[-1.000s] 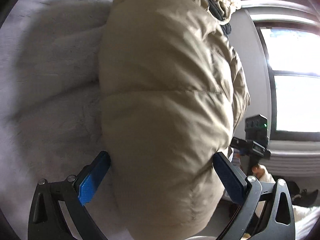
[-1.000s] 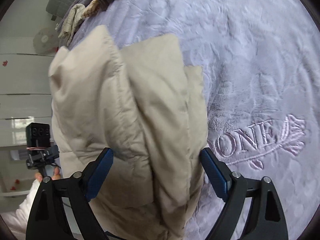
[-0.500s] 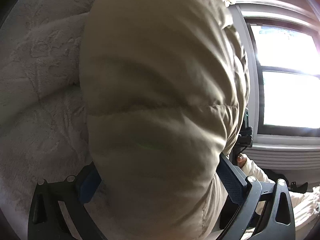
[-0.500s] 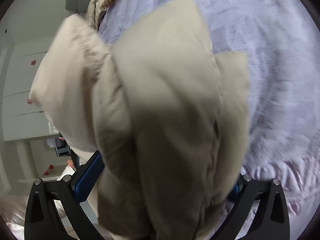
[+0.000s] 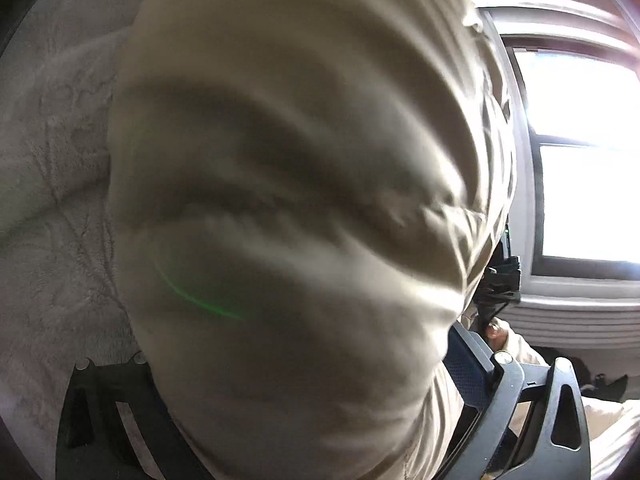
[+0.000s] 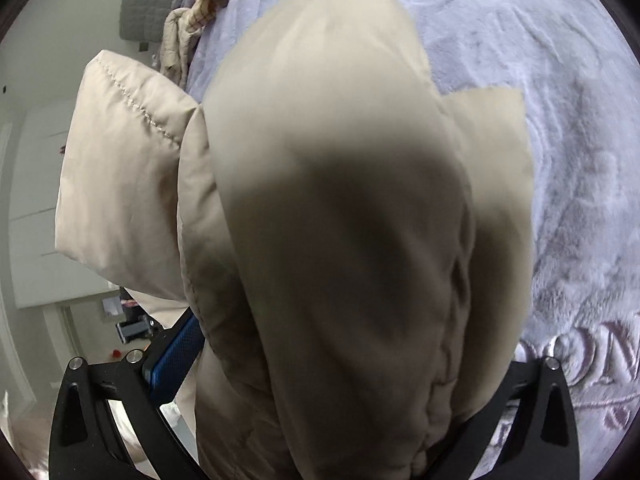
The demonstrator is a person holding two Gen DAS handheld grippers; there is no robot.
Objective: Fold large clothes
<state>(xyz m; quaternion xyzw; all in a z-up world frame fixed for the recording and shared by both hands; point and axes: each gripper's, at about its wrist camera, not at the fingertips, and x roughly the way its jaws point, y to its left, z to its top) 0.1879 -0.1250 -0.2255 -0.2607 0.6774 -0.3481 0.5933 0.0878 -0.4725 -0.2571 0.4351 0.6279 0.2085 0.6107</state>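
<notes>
A puffy beige jacket (image 5: 300, 160) fills most of the left wrist view, bulging between the wide-set jaws of my left gripper (image 5: 320, 340). It covers the left finger, and only the right blue pad (image 5: 466, 364) shows. In the right wrist view the same jacket (image 6: 340, 220) is bunched between the wide jaws of my right gripper (image 6: 348, 340), raised over the bed with a quilted flap (image 6: 120, 180) sticking out to the left. The left blue pad (image 6: 172, 356) shows, while the right one is hidden by cloth.
A pale plush blanket (image 6: 560, 120) with embroidered letters (image 6: 592, 352) covers the bed (image 5: 52, 200). More clothes (image 6: 180, 40) lie piled at the far end by a grey cushion (image 6: 148, 4). A bright window (image 5: 580, 160) stands on the right, and a hand (image 5: 496, 328) shows below it.
The jacket has come up and much nearer to both cameras, now covering one finger of each gripper. In the right wrist view its flap has risen off the blanket.
</notes>
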